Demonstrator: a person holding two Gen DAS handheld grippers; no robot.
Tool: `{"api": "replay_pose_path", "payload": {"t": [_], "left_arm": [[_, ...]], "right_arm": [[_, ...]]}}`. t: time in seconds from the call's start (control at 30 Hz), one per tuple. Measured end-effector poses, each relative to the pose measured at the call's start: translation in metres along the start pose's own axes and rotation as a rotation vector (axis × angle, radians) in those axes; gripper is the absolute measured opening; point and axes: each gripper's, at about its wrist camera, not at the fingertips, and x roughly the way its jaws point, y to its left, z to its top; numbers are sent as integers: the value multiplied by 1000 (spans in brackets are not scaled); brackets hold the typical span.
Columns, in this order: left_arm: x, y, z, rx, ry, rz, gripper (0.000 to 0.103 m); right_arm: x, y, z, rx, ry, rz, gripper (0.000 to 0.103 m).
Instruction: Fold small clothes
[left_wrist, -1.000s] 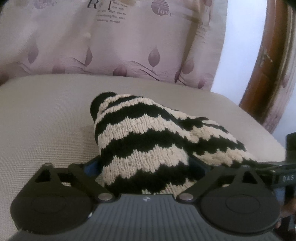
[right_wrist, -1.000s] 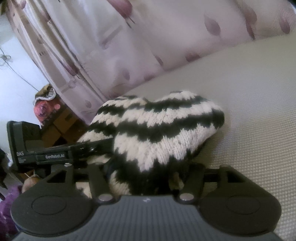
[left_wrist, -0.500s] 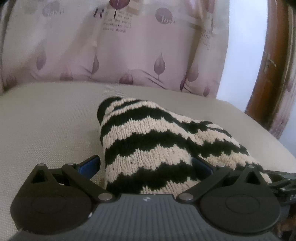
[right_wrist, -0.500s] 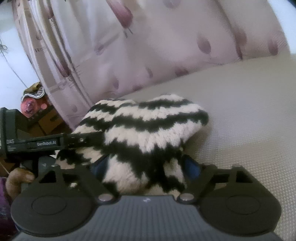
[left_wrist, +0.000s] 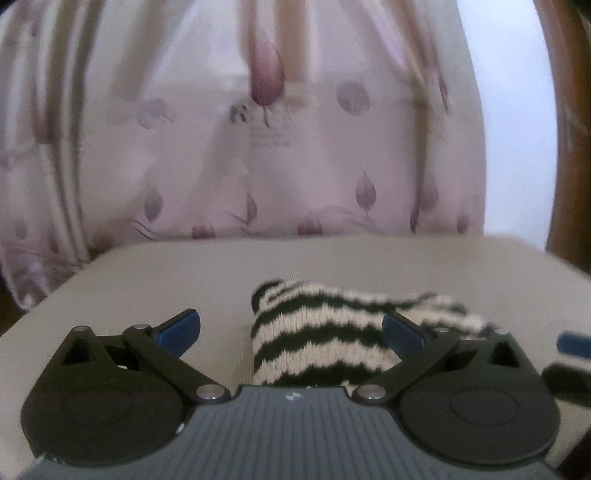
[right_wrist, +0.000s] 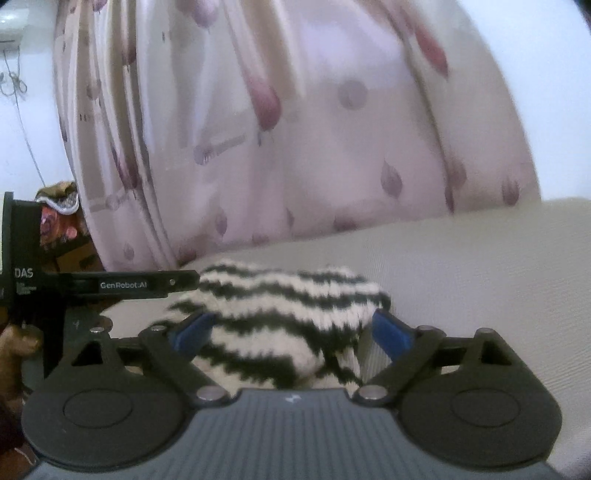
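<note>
Release step — knit piece (left_wrist: 317, 339) lies folded on the cushion (left_wrist: 147, 280); left gripper (left_wrist: 291, 332) wide, right gripper (right_wrist: 291, 328) just opened wide, nothing pinched. Next: fold to be checked.

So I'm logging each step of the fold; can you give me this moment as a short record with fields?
garment: striped knit piece, lying bunched on the beige cushion
left gripper: open, pads apart, knit between them
right gripper: open; jaws have just been opening, knit between them
backdrop: leaf-print curtain
</note>
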Motion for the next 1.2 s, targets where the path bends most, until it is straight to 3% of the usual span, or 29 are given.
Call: {"api": "replay_pose_path", "payload": {"t": [0.13, 0.23, 0.37, 0.5, 0.67, 1.2], "left_arm": [[-17, 3, 14, -118, -62, 92, 103], [-27, 1, 26, -120, -59, 116, 103], [-43, -6, 35, -32, -77, 73, 103], [-59, -19, 35, 31, -143, 95, 103], [-62, -14, 35, -57, -91, 7, 103], [-52, -5, 16, -70, -76, 37, 103]], "right_arm": [[-15, 5, 11, 16, -39, -3, 98], [-25, 13, 18, 12, -62, 6, 98], [-37, 27, 24, -15, -86, 12, 99], [-42, 40, 29, -54, -97, 5, 99], [-44, 51, 28, -87, -104, -29, 100], [-35, 48, 17, -122, -78, -179, 101]]}}
